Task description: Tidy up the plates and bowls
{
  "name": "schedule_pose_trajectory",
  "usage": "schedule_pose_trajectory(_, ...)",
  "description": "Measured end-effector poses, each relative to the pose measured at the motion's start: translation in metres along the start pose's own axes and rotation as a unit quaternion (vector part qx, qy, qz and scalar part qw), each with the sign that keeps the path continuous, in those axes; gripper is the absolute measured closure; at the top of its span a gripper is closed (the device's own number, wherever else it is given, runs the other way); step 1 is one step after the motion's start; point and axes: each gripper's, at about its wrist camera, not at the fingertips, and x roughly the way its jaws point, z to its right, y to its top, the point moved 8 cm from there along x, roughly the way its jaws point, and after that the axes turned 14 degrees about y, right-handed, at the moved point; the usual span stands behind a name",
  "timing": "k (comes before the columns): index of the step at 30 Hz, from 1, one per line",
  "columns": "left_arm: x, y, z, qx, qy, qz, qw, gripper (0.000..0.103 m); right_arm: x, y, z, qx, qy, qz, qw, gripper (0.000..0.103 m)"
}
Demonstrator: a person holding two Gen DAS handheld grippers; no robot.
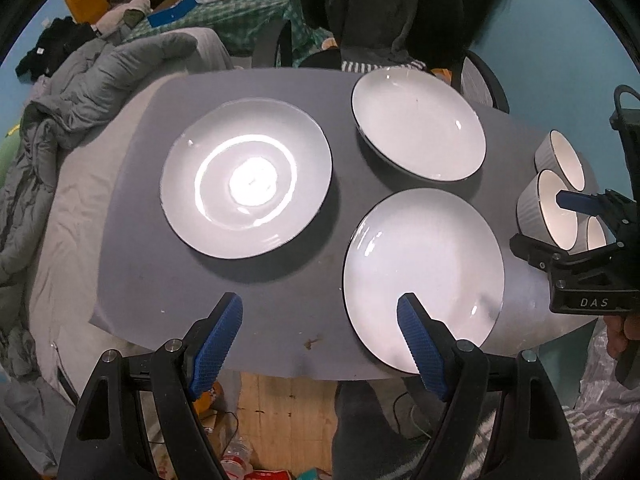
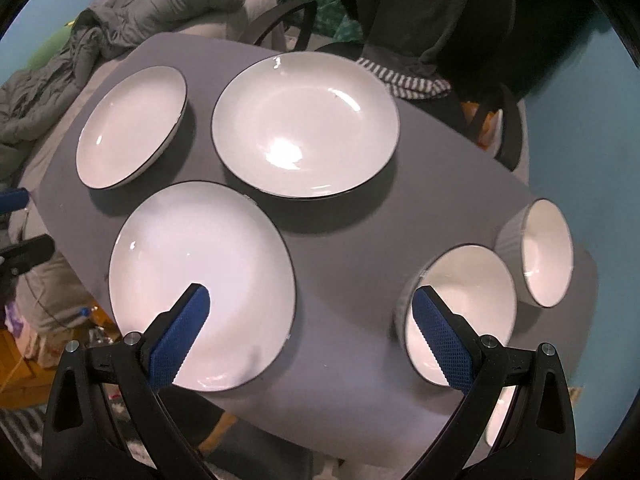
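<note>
Three white plates with dark rims lie on the grey table: a left plate, a far plate and a near plate. Three white ribbed bowls stand at the right: a far bowl, a middle bowl and a near bowl, mostly hidden. My left gripper is open above the table's front edge, its right finger over the near plate. My right gripper is open, between the near plate and the middle bowl.
Grey jackets are piled on a couch at the left. Dark chairs with clothes stand behind the table. A green checked table is at the back. Clutter lies on the wooden floor below the front edge.
</note>
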Motion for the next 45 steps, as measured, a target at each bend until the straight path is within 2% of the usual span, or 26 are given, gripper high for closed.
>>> schedule_pose_trajectory(9,0.041,-0.014,0.013,-0.016,-0.022,-0.038,0.9989,0.022,0.033,-0.002,0.007,0.017,0.017,-0.028,0.999,0.002)
schedule_pose_trajectory(14,0.053,-0.018,0.02,-0.026,-0.036,-0.053,0.9976,0.022,0.048,-0.007,0.015,0.04,0.035,-0.042,0.998,0.009)
schedule_pose_trajectory(20,0.065,-0.02,0.023,-0.027,-0.03,-0.069,0.9968,0.022,0.057,-0.009,0.025,0.063,0.05,-0.052,0.995,0.011)
schedule_pose_trajectory(26,0.072,-0.024,0.028,-0.026,-0.032,-0.081,0.9959,0.022,0.068,-0.012,0.029,0.062,0.06,-0.066,0.994,0.025)
schedule_pose_trajectory(30,0.079,-0.021,0.029,-0.026,-0.041,-0.092,0.9946,0.023,0.071,-0.013,0.029,0.053,0.059,-0.073,0.994,0.029)
schedule_pose_trajectory(32,0.082,-0.019,0.032,-0.027,-0.042,-0.098,0.994,0.028,0.072,-0.013,0.03,0.051,0.061,-0.075,0.994,0.041)
schedule_pose_trajectory(37,0.092,-0.02,0.034,-0.027,-0.044,-0.111,0.9924,0.042,0.077,-0.017,0.035,0.067,0.069,-0.093,0.991,0.057)
schedule_pose_trajectory(41,0.097,-0.023,0.034,-0.03,-0.046,-0.12,0.9913,0.051,0.08,-0.015,0.039,0.064,0.073,-0.097,0.991,0.063)
schedule_pose_trajectory(43,0.098,-0.023,0.034,-0.034,-0.048,-0.124,0.9906,0.053,0.08,-0.015,0.039,0.066,0.082,-0.096,0.99,0.07)
schedule_pose_trajectory(45,0.093,-0.023,0.037,-0.039,-0.048,-0.13,0.9896,0.056,0.08,-0.015,0.037,0.067,0.086,-0.095,0.99,0.072)
